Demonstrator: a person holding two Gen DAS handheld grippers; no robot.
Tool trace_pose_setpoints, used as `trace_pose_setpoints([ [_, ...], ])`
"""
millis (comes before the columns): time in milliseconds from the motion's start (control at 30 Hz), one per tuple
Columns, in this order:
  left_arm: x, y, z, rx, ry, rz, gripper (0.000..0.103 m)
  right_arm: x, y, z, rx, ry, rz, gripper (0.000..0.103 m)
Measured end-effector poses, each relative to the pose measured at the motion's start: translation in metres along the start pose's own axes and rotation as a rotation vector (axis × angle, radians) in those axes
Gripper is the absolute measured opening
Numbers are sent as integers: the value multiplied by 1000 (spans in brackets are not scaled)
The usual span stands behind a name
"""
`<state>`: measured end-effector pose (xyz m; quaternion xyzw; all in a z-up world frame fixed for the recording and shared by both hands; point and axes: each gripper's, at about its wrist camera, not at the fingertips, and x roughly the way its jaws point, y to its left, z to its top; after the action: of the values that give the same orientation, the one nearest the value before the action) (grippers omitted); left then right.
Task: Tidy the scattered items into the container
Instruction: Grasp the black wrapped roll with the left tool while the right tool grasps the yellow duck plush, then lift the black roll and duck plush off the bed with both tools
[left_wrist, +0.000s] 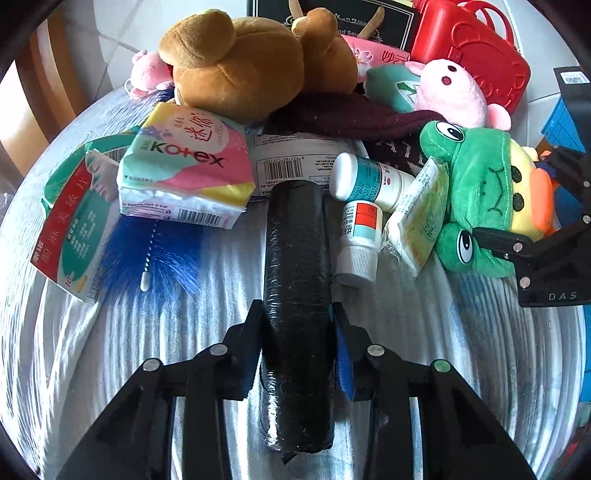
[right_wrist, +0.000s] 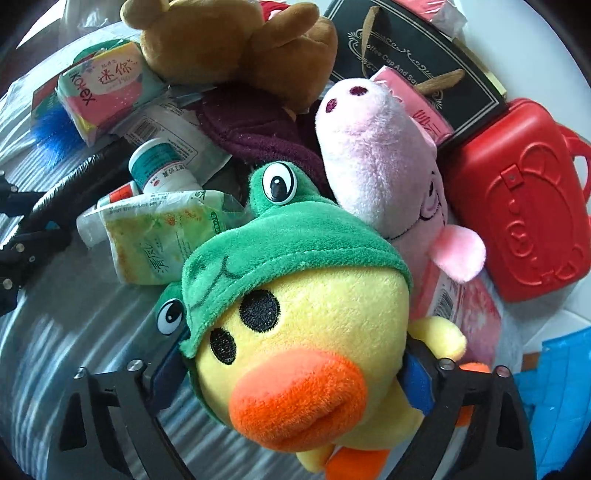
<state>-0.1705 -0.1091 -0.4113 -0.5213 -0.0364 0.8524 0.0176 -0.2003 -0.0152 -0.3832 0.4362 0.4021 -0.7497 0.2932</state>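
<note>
The black roll (left_wrist: 297, 295) lies at 6 o'clock on the bench (left_wrist: 110, 350): light, stiff, slick film, best taken across its middle. The left tongs (left_wrist: 295, 314) are clenched on it there. The right tongs (right_wrist: 291, 365) squeeze the soft, light duck (right_wrist: 295, 332), its plush yielding.

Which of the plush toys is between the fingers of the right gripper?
The yellow duck with the green frog hood sits between the right gripper fingers. The pink pig and the brown bear lie farther back, untouched.
</note>
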Motion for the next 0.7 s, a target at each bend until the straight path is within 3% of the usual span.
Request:
trace_pose_setpoints([
  [100, -8, 1, -4, -3, -3, 1, 34, -12, -7, -4, 52, -21, 28, 73],
  [200, -17, 1, -7, -8, -7, 4, 34, -21, -18, -10, 143, -31, 83, 68],
  [367, -34, 0, -8, -8, -25, 3, 34, -45, -21, -17, 266, -59, 161, 67],
  [700, -61, 0, -4, -5, -52, 4, 34, -96, -6, -29, 370, -96, 213, 69],
])
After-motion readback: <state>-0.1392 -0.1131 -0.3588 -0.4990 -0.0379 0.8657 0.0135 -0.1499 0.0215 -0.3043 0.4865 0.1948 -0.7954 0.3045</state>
